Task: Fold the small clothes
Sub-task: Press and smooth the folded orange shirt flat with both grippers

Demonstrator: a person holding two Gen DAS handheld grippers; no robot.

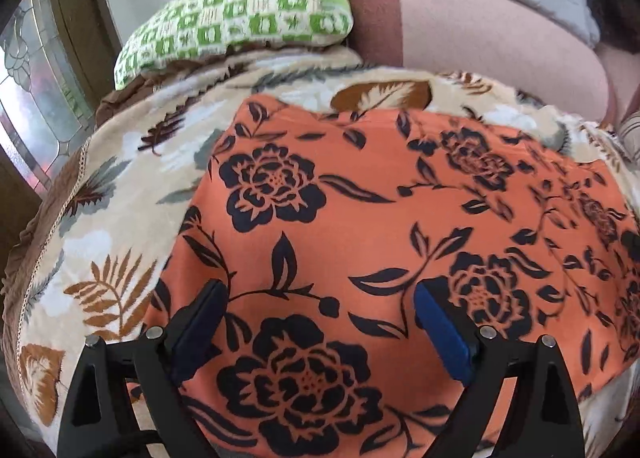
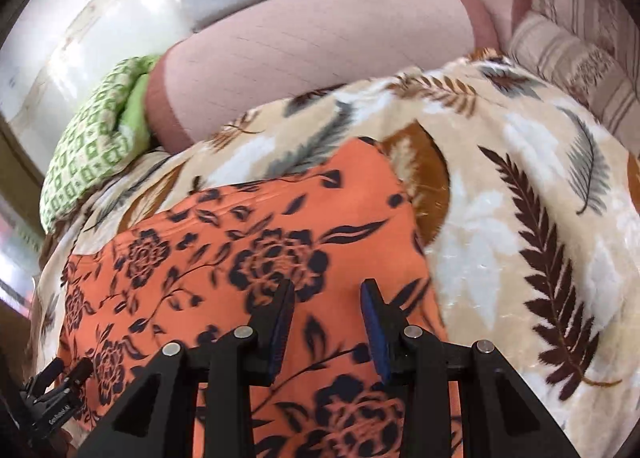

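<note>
Leaf-print blanket (image 1: 100,218) under orange floral garment (image 1: 360,226), its near edge cut off

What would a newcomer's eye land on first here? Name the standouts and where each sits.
The orange garment with black flowers grabs attention first, spread flat across the middle of a cream blanket with a leaf print. Behind it, at the far left, lies a green-and-white checked pillow next to a pink bolster. Both tools, left and right, hang open over the garment's near part.
</note>
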